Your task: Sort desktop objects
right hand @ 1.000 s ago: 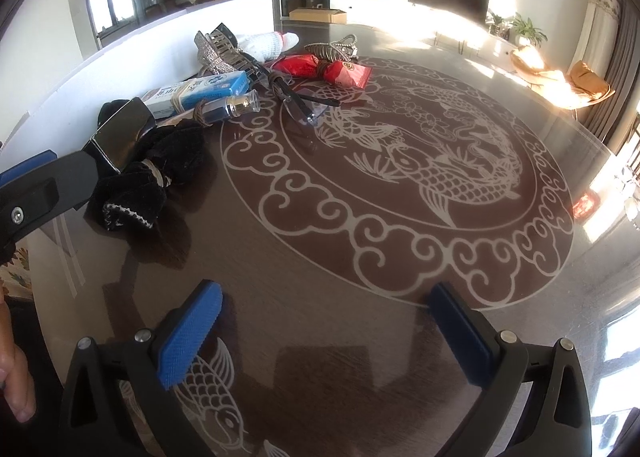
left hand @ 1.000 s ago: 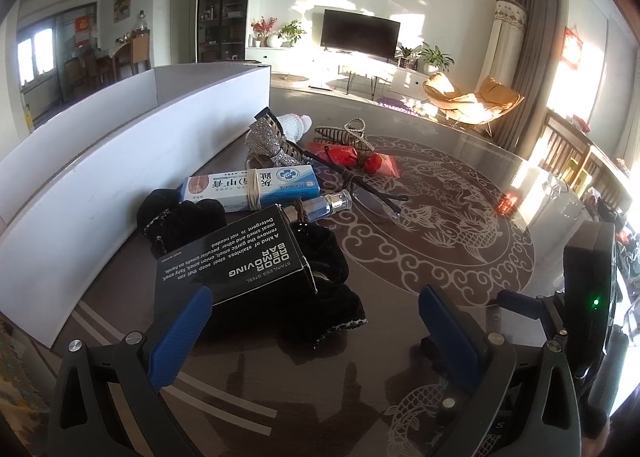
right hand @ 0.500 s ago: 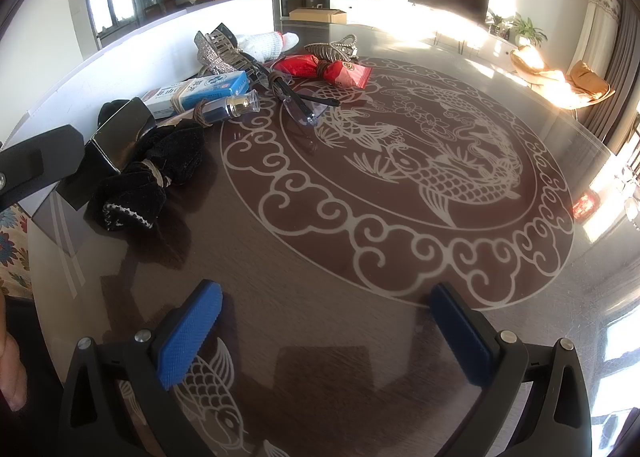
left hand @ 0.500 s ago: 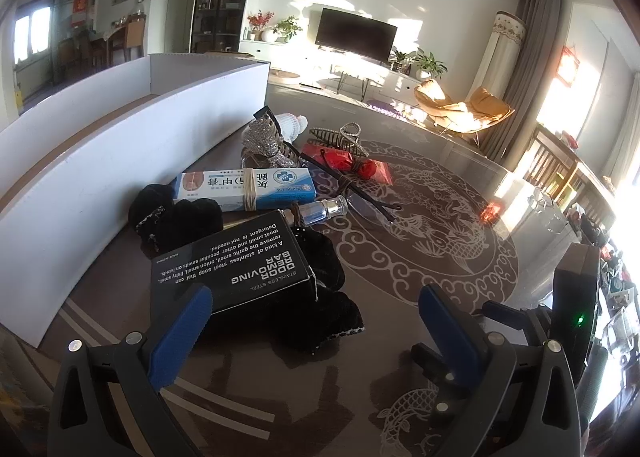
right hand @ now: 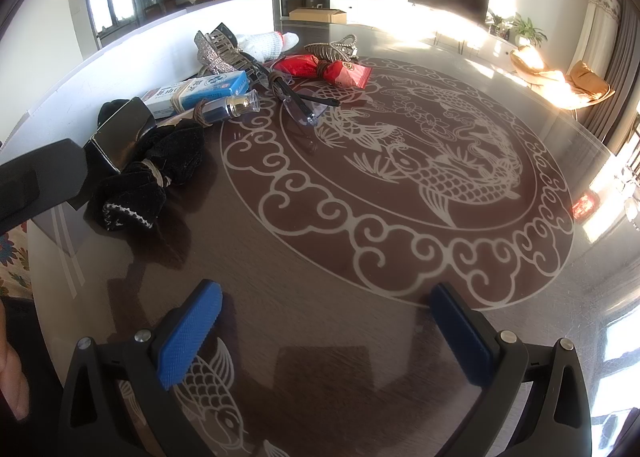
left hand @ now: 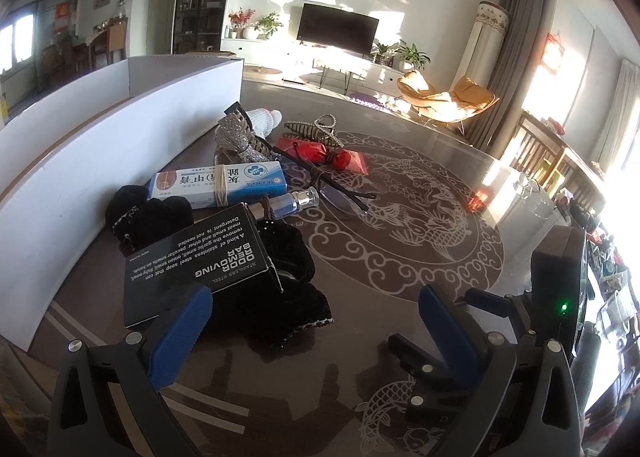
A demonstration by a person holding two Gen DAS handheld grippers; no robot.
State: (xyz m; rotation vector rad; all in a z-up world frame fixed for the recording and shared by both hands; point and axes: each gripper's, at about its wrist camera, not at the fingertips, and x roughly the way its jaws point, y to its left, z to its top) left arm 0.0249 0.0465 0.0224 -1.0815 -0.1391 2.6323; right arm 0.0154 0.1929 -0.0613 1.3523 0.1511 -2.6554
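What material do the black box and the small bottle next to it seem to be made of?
Black box: probably matte printed cardboard, with sharp folded edges and white lettering. Small bottle: seems clear glass or hard plastic, glossy, bluish inside, with a shiny transparent cap; which one I cannot tell.

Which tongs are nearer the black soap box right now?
Left. The left tongs hang open just short of the black soap box; the right tongs sit open, farther off to its right.
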